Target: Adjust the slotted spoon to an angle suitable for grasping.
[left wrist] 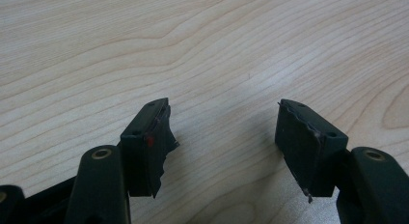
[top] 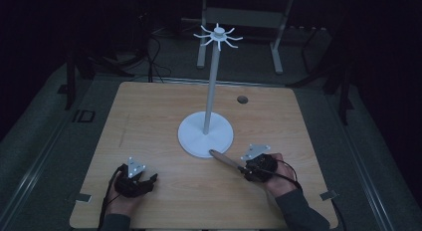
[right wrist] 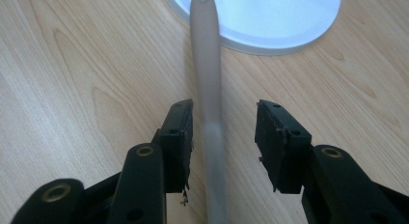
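Looks like picking up a long grey handle (right wrist: 208,79) lying between the spread jaws of the right gripper (right wrist: 223,142), its tip on the white stand base (right wrist: 289,21)

Next: squeeze, lift toward the hooks (top: 218,37)

Left gripper (left wrist: 224,137) spread wide, holding nothing, over the bare table (left wrist: 202,50)

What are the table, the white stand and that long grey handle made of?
The table looks like pale wood or a wood-look top: grain lines run across it. The white stand looks like smooth matte plastic or painted metal; I can't tell which. The grey handle looks like plain matte plastic or rubber, with a hole at its end.
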